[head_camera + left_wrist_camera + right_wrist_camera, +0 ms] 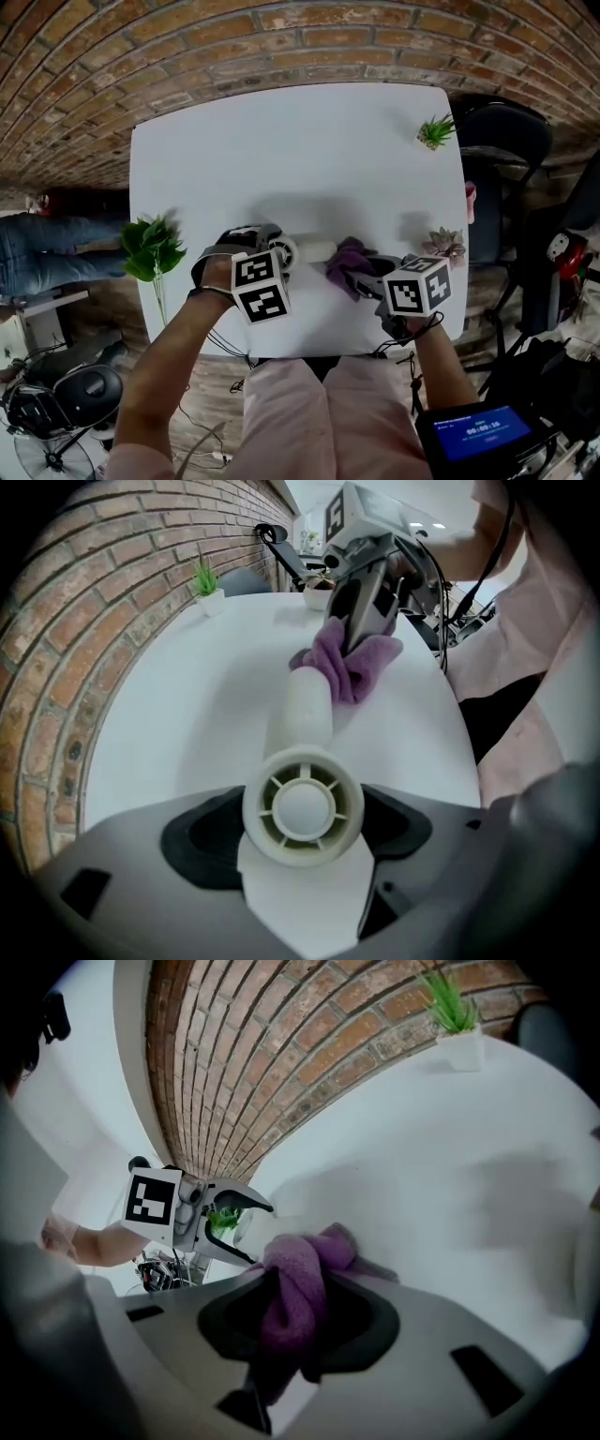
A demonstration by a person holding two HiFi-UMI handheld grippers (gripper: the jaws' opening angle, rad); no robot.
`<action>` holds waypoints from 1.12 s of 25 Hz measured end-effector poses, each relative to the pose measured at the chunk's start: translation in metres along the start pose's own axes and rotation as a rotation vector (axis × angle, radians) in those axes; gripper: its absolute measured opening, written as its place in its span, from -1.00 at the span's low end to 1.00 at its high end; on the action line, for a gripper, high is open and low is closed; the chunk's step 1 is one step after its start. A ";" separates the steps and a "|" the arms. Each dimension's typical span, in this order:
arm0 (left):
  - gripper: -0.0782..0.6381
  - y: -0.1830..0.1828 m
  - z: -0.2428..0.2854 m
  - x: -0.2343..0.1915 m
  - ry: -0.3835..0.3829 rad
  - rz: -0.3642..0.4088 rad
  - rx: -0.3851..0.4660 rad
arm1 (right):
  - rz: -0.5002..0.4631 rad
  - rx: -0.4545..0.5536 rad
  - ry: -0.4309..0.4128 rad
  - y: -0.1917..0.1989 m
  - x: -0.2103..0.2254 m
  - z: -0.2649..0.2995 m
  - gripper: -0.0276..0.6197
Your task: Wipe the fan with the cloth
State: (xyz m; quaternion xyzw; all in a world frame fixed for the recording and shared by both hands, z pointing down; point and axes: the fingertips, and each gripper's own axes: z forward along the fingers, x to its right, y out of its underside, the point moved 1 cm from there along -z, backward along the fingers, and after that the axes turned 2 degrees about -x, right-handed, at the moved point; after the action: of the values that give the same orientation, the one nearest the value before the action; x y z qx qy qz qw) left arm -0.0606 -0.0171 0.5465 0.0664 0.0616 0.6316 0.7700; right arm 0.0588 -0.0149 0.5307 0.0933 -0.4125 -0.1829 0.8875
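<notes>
A small cream hand-held fan [303, 789] lies along the white table [281, 159], its round head clamped between the jaws of my left gripper [302, 817] and its handle [307, 705] pointing away. The same fan [298, 251] shows in the head view between both grippers. My right gripper [292, 1330] is shut on a purple cloth [298, 1283], which it presses against the far end of the handle. The cloth [354, 663] bunches over the handle tip; the cloth [349, 264] sits just left of the right gripper [375, 281].
A small potted plant [435, 131] stands at the table's far right corner, a succulent [446, 244] at the right edge, a leafy green plant [150, 248] at the left edge. A brick wall [234, 47] runs behind. A dark chair [506, 141] stands to the right.
</notes>
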 end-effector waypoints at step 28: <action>0.26 -0.022 0.007 0.017 0.067 0.492 -0.109 | -0.385 -0.133 0.032 -0.051 -0.021 0.031 -0.56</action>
State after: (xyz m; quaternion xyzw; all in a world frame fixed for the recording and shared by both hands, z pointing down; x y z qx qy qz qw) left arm -0.0345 -0.0048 0.5492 0.0167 0.0347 0.8042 0.5931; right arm 0.0103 -0.0538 0.5197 0.1146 -0.3598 -0.3747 0.8468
